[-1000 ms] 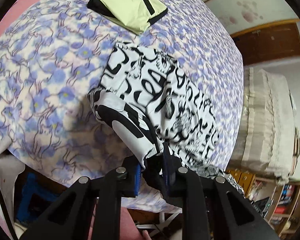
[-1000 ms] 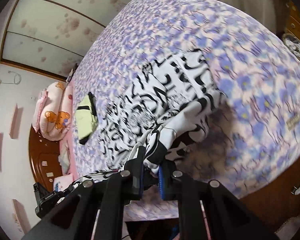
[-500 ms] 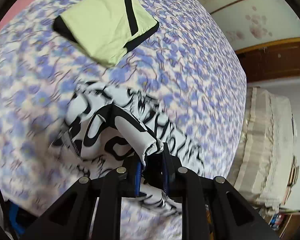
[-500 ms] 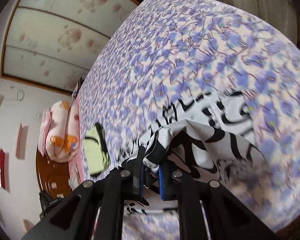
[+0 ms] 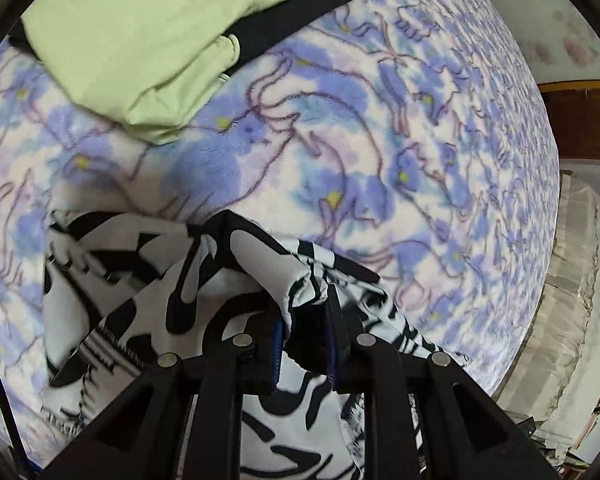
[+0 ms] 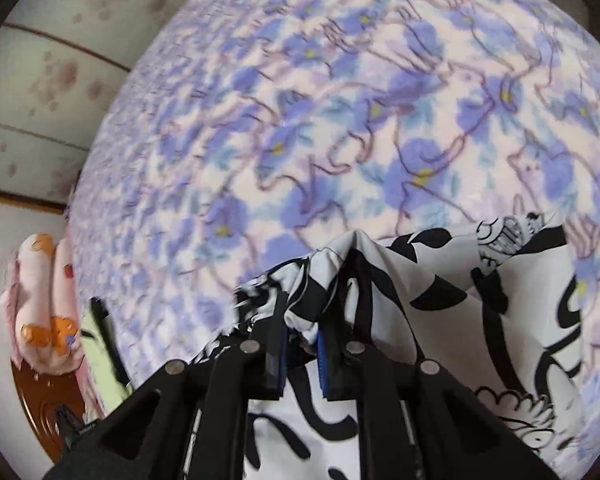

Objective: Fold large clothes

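One garment done: folded green top [image 5: 132, 40] on the floral blanket [image 5: 380, 160]. Black-and-white printed garment [image 5: 140, 300] mid-fold, its edge pinched by left gripper [image 5: 304, 344] and right gripper [image 6: 300, 356], low over blanket; laying down and further folds probably left.

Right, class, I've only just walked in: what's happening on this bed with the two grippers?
A person is folding a black-and-white patterned garment on a bed covered by a blue floral blanket. The left gripper and the right gripper are each shut on a bunch of that garment's fabric, pointing down at the blanket. A yellow-green garment with black trim already lies folded on the blanket just beyond. A pink pillow sits at the bed's far end.
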A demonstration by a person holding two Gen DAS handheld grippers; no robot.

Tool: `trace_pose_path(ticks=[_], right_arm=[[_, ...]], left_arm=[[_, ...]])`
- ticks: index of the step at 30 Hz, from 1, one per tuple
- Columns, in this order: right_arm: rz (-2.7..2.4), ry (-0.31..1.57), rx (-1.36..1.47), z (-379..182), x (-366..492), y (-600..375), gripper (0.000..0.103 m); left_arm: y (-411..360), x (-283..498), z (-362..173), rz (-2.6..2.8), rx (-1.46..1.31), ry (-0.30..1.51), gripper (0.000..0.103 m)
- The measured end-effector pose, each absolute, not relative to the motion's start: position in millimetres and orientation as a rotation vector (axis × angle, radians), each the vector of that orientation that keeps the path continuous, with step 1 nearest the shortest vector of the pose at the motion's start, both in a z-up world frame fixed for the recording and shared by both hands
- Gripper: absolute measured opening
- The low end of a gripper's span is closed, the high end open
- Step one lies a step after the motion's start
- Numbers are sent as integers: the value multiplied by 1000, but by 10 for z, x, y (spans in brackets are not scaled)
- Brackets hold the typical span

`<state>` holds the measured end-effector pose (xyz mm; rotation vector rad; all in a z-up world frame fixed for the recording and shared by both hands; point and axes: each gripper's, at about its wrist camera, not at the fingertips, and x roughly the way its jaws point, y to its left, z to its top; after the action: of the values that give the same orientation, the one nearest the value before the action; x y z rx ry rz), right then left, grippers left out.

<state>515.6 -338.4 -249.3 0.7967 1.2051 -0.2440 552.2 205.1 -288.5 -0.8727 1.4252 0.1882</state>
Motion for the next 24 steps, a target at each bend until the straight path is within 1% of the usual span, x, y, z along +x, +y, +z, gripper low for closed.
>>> trace_pose_path(ticks=[6,10,11,14,16,18,20,22,24], right_arm=[[-262,1209,755,-2694,5259,-3330,13],[-230,1210,709,-2771,5330,-3294,13],[-227,1212,713,-2784,5329,-3303,13],[-218,1210,723,-2711,5303,-3320,14],[-210,1199,711,-2610,5287,-3311,16],[-203,1186,686,-2474,5249,-3289,17],[-192,1172,676,-2362,5207,-3268,21],[-175,1148,674,-2243,5147,-3260,22],[-154,1124,658,-2111,5068,-3248,22]], left_arm=[[2112,5619,-3107,182,-901,1433,17],[2080,5619,-3188,169,-878,1403,18],[2073,5601,-3165,164,-872,1394,19],[2012,5586,-3031,146,-818,1375,25],[1984,5574,-2901,142,-781,1373,27],[1970,5537,-2716,134,-754,1354,35],[1991,5469,-2523,137,-744,1309,52],[2009,5386,-2324,127,-737,1265,61],[2021,5286,-2135,120,-717,1228,66]])
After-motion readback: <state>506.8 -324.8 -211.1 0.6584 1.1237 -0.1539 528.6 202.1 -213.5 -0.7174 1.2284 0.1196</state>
